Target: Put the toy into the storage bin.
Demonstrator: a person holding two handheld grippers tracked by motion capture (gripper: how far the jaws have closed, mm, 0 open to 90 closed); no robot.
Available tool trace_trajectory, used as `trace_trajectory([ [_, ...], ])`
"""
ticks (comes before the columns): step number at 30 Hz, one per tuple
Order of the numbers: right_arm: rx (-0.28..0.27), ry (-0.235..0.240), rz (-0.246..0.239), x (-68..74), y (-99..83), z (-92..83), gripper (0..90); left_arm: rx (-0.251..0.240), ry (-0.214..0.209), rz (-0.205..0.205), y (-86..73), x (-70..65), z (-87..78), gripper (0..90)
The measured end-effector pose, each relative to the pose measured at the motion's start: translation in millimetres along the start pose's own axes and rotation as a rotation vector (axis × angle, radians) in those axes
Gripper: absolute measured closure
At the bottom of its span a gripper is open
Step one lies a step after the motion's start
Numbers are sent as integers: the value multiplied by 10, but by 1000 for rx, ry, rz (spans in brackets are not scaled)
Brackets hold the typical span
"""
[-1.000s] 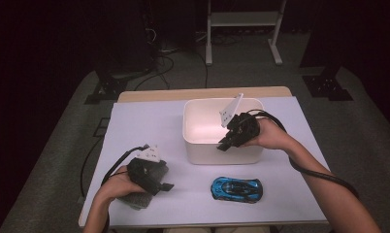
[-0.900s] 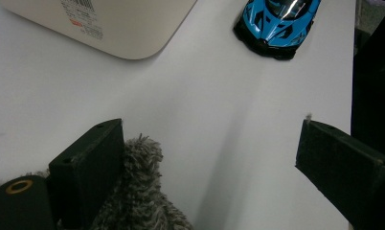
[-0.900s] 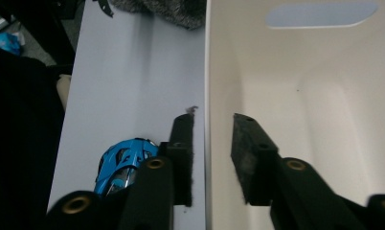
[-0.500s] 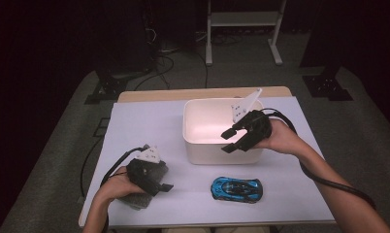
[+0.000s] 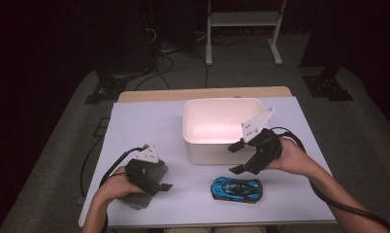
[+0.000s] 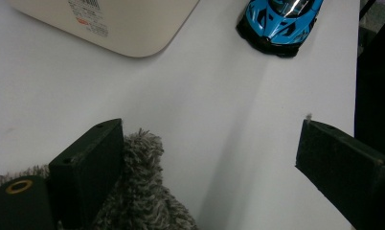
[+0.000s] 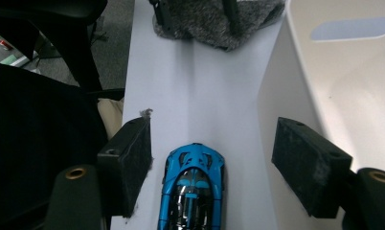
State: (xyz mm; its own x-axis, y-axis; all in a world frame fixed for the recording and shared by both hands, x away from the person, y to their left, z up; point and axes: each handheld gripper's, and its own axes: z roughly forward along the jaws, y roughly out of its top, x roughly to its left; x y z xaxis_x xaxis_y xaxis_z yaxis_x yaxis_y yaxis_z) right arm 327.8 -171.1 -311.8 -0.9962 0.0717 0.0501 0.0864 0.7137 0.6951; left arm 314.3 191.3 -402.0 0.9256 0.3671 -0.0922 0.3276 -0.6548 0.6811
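A blue toy car (image 5: pixel 236 188) lies on the white table sheet (image 5: pixel 149 121), in front of a white bin (image 5: pixel 222 145). My right gripper (image 5: pixel 235 158) hovers at the bin's near right corner, just above the car. Its jaws have just been opening and stand wide. In the right gripper view the car (image 7: pixel 193 191) lies below and between the jaws of that gripper (image 7: pixel 212 153), untouched. My left gripper (image 5: pixel 156 184) rests open on a grey fluffy cloth (image 5: pixel 135 196) at the near left. In the left gripper view one jaw of the gripper (image 6: pixel 209 158) lies against the cloth (image 6: pixel 142 191).
The bin (image 7: pixel 334 72) is right beside the right gripper's far jaw. The table's near edge runs just behind the car. A dark chair and floor (image 7: pixel 37 120) lie past that edge. A metal stand (image 5: pixel 241 29) is on the floor beyond the table.
The right gripper has come back from over the bin to its near right corner, and its jaws have opened. The left hand has kept still.
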Motion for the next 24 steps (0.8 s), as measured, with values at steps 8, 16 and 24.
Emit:
trace_trajectory([
  [8,6,15,22,158,-238,189,223,1,7,4,-8,0,-23,84],
  [16,20,7,71,167,-463,369,172,8,11,3,-8,-1,-15,84],
  [24,52,-8,103,161,-627,518,145,2,17,4,-2,-10,-23,84],
])
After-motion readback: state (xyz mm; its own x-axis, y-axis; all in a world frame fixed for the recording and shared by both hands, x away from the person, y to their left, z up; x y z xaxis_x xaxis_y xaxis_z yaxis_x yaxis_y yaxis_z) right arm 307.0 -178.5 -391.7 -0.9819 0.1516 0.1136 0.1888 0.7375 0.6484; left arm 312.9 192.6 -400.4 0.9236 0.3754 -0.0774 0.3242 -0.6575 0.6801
